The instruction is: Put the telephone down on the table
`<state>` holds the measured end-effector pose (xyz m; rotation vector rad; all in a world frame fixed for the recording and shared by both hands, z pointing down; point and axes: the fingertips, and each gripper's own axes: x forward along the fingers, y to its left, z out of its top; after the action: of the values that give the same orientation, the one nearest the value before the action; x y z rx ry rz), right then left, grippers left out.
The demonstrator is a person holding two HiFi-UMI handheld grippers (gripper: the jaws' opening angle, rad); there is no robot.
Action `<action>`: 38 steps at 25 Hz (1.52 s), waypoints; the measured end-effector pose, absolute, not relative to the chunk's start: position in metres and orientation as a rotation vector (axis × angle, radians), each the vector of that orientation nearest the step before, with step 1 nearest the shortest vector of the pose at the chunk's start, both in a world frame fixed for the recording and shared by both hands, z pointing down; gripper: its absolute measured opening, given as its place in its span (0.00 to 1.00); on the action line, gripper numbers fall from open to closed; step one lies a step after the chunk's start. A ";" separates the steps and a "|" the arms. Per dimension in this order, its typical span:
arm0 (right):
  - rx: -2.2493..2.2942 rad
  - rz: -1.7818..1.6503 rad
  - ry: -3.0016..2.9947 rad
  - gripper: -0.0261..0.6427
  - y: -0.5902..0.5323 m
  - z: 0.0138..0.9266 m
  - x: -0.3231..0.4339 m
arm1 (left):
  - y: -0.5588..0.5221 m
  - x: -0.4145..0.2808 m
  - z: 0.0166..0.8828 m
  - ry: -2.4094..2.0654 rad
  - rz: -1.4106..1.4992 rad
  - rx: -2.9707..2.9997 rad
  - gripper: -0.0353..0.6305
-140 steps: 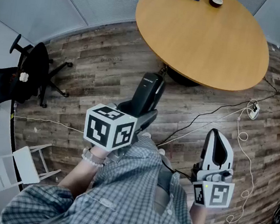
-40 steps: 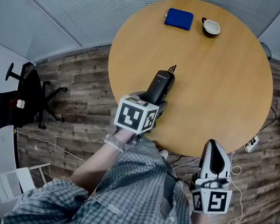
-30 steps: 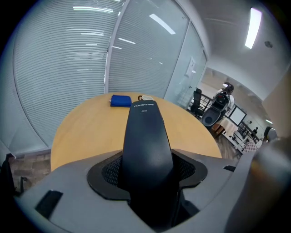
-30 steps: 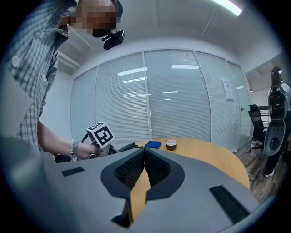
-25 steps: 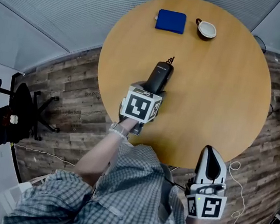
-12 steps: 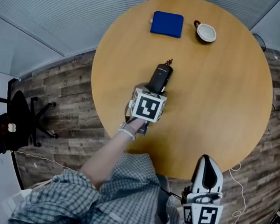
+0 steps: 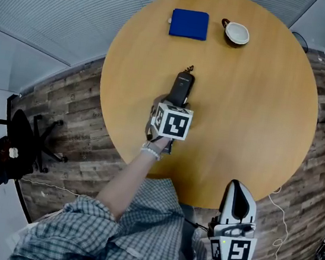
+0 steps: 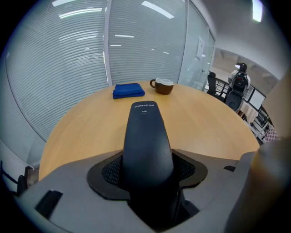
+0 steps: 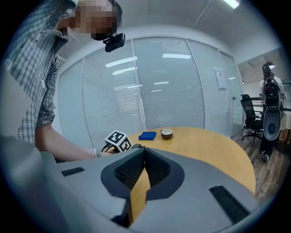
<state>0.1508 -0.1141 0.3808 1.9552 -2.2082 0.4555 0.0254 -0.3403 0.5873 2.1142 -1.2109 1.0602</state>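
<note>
1. Has brought the black cordless telephone handset (image 7: 181,88) from above the plank floor to over the middle of the round light-wood table (image 7: 255,109); in the last half second has only crept slightly further in.
2. Still clamps it in the left gripper (image 7: 175,104), jaws pressed against the handset's lower body, the aerial end pointing away toward the far rim.
3. Cannot tell whether the handset already touches the wood; looks low and close from the head view.
4. Leaves the carrying done, by this reading; leaves only laying the handset flat and letting the jaws part.
5. Holds the right gripper (image 7: 240,188) back beside the near rim, well apart from the handset, jaws closed together on nothing.
6. Shows a folded blue cloth (image 7: 189,24) and a small brown cup with a pale inside (image 7: 236,32) side by side near the far rim, both well apart from the handset.
7. Finds bare wood around the handset, so nothing blocking the set-down.
8. Shows a black office chair (image 7: 4,146) and loose white cables (image 7: 278,200) on the floor off the table, with no bearing on the placing.
</note>
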 end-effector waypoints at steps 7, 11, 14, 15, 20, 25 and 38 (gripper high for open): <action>1.934 0.465 -2.215 0.05 -0.113 0.383 0.147 | -0.340 0.029 0.591 -1.255 1.168 2.196 0.47; 1.914 0.475 -2.215 0.05 -0.111 0.386 0.147 | -0.341 0.030 0.592 -1.255 1.171 2.220 0.48; 1.907 0.475 -2.215 0.05 -0.108 0.387 0.147 | -0.342 0.029 0.592 -1.270 1.158 2.226 0.48; 1.903 0.474 -2.217 0.06 -0.107 0.387 0.147 | -0.342 0.029 0.591 -1.271 1.149 2.227 0.48; 1.903 0.471 -2.220 0.06 -0.107 0.388 0.151 | -0.341 0.029 0.583 -1.206 1.049 2.240 0.49; 1.892 0.457 -2.239 0.05 -0.104 0.385 0.149 | -0.332 0.027 0.569 -1.204 1.032 2.281 0.51; 1.835 0.370 -2.340 0.05 -0.099 0.369 0.140 | -0.299 0.013 0.491 -1.381 0.981 2.494 0.12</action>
<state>0.1403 -0.0992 0.3688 1.8348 -2.3399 0.3696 0.0134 -0.2991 0.4913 2.4938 -1.3814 0.9807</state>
